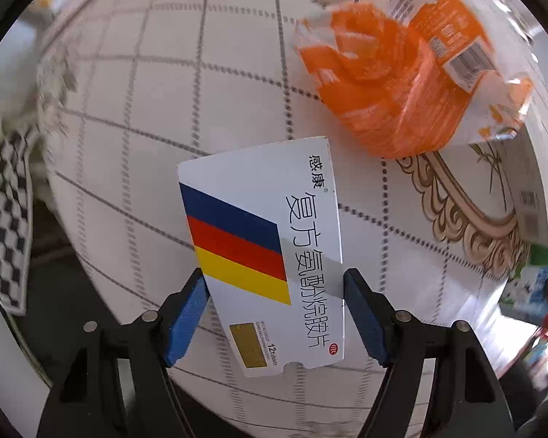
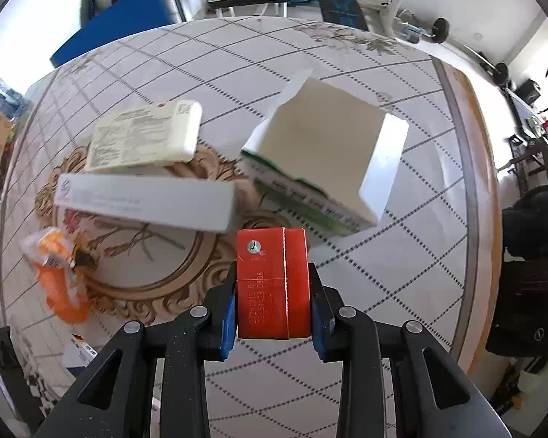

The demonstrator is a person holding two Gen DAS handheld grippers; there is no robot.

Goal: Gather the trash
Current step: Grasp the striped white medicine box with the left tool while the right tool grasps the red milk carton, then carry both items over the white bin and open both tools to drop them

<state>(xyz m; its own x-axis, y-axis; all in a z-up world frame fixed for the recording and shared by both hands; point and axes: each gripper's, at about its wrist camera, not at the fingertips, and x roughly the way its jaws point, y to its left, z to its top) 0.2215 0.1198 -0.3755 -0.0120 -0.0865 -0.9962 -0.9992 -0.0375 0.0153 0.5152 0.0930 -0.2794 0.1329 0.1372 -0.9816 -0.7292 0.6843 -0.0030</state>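
A flat white medicine box (image 1: 266, 255) with blue, red and yellow stripes lies low in the middle of the left wrist view, on a round surface (image 1: 135, 109) covered in a grid-patterned cloth. The left hand-held gripper (image 1: 274, 292) points down over it, its blue pads at the box's two long edges – the right pad seems to touch the edge, the left one to stand just at it – so the jaws look partly closed around the box, not yet clamped. A crumpled orange wrapper (image 1: 394, 84) sits in the upper right of that view, apart from the box.

In the right wrist view, the right hand-held gripper (image 2: 272, 292) is clamped narrowly on a small red carton (image 2: 272, 284), low centre, held above the cloth. Beyond it lie more pieces of trash: a long white box (image 2: 146, 197) at centre left, a pale packet (image 2: 146, 135) above it, and an opened green-and-white carton (image 2: 321, 157) at upper right.

To finish the grasp well, I would keep the left jaws square to the box's long edges and close gently, since thin card could buckle or slide out flat.

Much is hard to read: the wrapper is blurred, the boxes in the right view are smeared, and no bin or bag for the trash shows anywhere. Whether the striped box is full or empty cannot be told.
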